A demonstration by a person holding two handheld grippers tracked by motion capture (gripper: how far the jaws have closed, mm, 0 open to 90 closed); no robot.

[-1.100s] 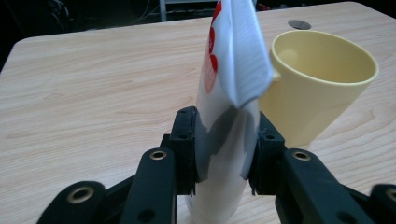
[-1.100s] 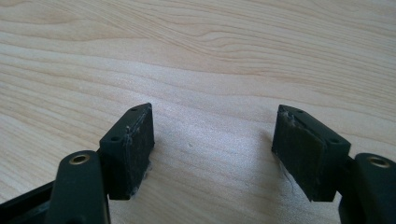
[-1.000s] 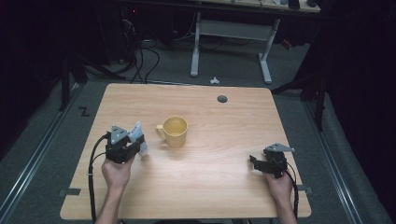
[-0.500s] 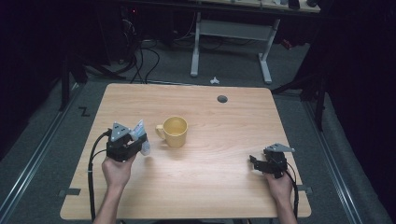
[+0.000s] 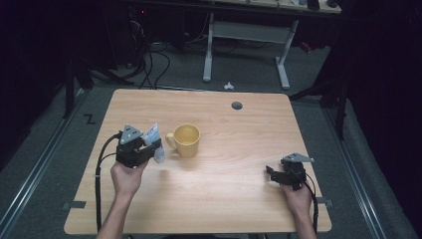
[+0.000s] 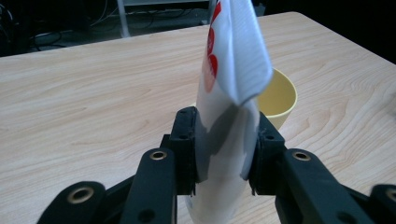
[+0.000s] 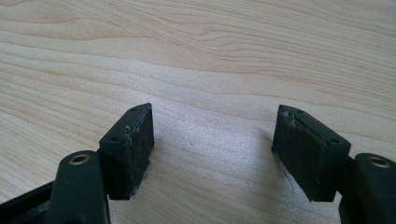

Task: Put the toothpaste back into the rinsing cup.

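A white tube with red print [image 6: 229,93] stands upright between the jaws of my left gripper [image 6: 224,149], which is shut on it. In the high view that left gripper [image 5: 152,147] holds the tube [image 5: 153,137] just left of a yellow mug [image 5: 185,140]. The mug [image 6: 279,99] shows behind the tube, its handle toward my left gripper. My right gripper [image 5: 271,173] rests low over the table near the right front, and its jaws [image 7: 214,149] stand wide open over bare wood with nothing between them.
The wooden table [image 5: 239,199] has a round grey grommet [image 5: 237,105] at its far edge. A white desk frame [image 5: 244,45] and cables lie on the floor beyond. A small white object [image 5: 228,86] lies on the floor behind the table.
My left gripper has shifted slightly toward the mug with the tube. The right gripper has stayed where it was.
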